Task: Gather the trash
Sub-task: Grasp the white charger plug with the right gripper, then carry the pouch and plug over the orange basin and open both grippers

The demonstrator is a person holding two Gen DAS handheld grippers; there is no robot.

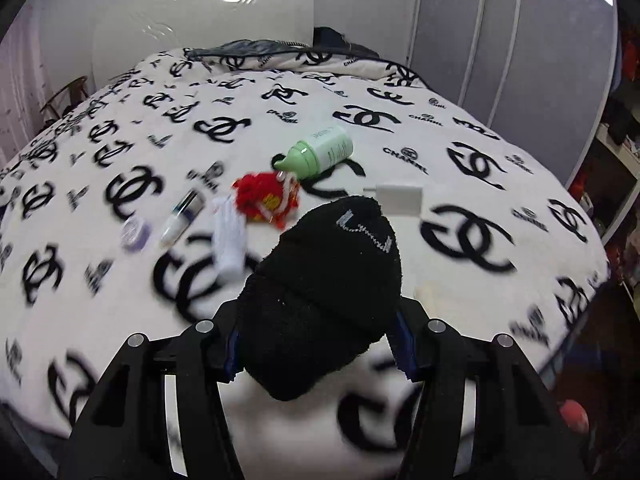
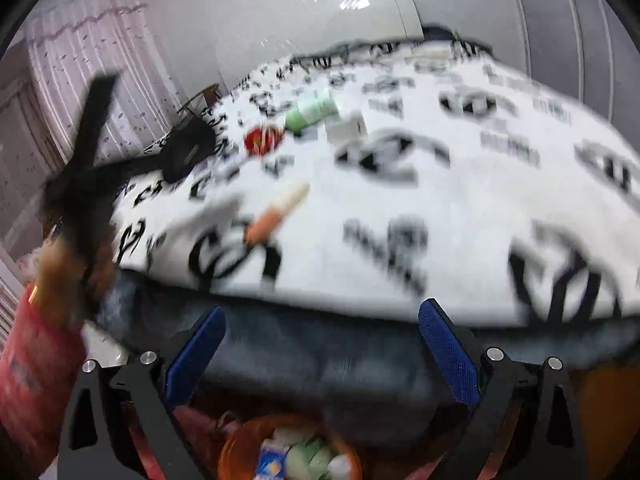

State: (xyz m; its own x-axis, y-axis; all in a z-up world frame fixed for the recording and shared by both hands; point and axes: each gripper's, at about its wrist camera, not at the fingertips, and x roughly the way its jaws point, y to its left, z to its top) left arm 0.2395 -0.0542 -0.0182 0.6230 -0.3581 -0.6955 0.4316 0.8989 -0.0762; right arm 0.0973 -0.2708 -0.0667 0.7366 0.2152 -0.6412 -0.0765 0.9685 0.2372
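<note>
A black sock point(image 1: 332, 264) with a grey mark fills the space between the blue pads of my left gripper point(image 1: 318, 344), which is shut on it above the bed. On the white blanket point(image 1: 400, 160) with black logos lie a green-capped bottle point(image 1: 320, 150), a red crumpled wrapper point(image 1: 266, 198), a white tube point(image 1: 228, 240), a slim pen-like tube point(image 1: 182, 216), a purple round lid point(image 1: 134, 234) and a white box point(image 1: 400, 198). My right gripper point(image 2: 322, 344) hangs open and empty off the bed's edge. Below it stands an orange bin point(image 2: 230, 444) with trash inside.
The right wrist view is blurred. In it a hand point(image 2: 60, 272) in a red sleeve point(image 2: 32, 360) holds the left gripper at the left. An orange and cream stick point(image 2: 276, 208) lies near the bed's edge. Grey wardrobe doors point(image 1: 500, 40) and shelves point(image 1: 616, 140) stand on the right.
</note>
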